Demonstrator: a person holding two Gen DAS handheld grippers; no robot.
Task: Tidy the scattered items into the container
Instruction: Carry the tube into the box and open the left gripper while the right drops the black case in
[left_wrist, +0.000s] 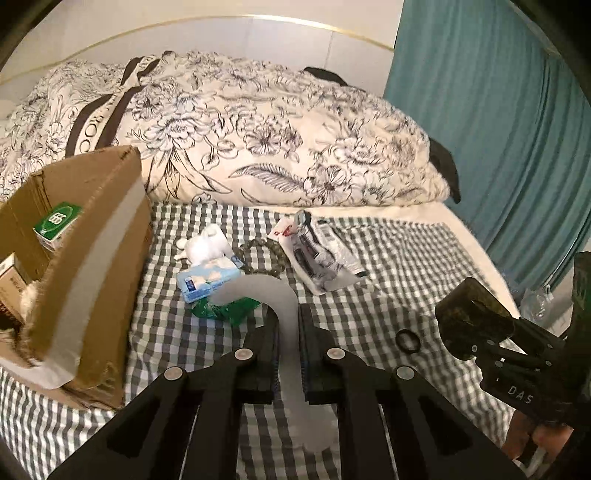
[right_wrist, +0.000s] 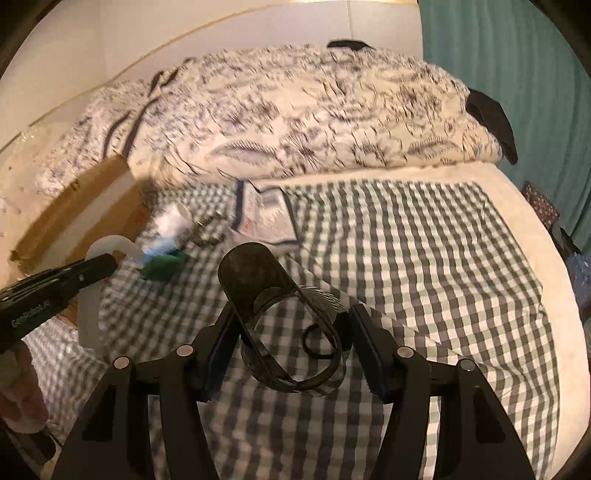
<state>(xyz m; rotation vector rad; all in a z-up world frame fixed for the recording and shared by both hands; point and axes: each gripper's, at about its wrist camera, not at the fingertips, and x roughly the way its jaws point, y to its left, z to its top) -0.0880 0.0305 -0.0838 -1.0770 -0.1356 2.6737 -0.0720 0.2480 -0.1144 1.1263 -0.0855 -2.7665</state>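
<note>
Left gripper (left_wrist: 288, 354): my jaws are clamped on the white hook (left_wrist: 284, 306), gripped on its straight shank

Hook axis: shank runs along my fingers; the curved end bends left, toward the box (left_wrist: 88, 236)

Right gripper (right_wrist: 291, 343): my jaws stand partly spread around a dark clear holder (right_wrist: 280, 314); both pads look to touch its sides, so I judge it held

Box: cardboard, open top, on the checked cloth (left_wrist: 388, 258) at the left; a green carton (left_wrist: 59, 221) already inside

Key relation: the box lies left and ahead of both tools; my left hand is the nearer, so the hook likely goes in first, curve leading

Still scattered: tissue pack (left_wrist: 207, 280), green packet (left_wrist: 225, 310), white toy (left_wrist: 203, 243), bead string (left_wrist: 262, 254), foil sachets (left_wrist: 317, 251), black ring (left_wrist: 408, 339), all right of the box

Left view only: the box interior and its contents; the ring lying clear on the cloth

Right view only: the holder's looped shape; my left tool from the side, hook tip next to the box wall; this view is blurred, so small items read poorly
</note>
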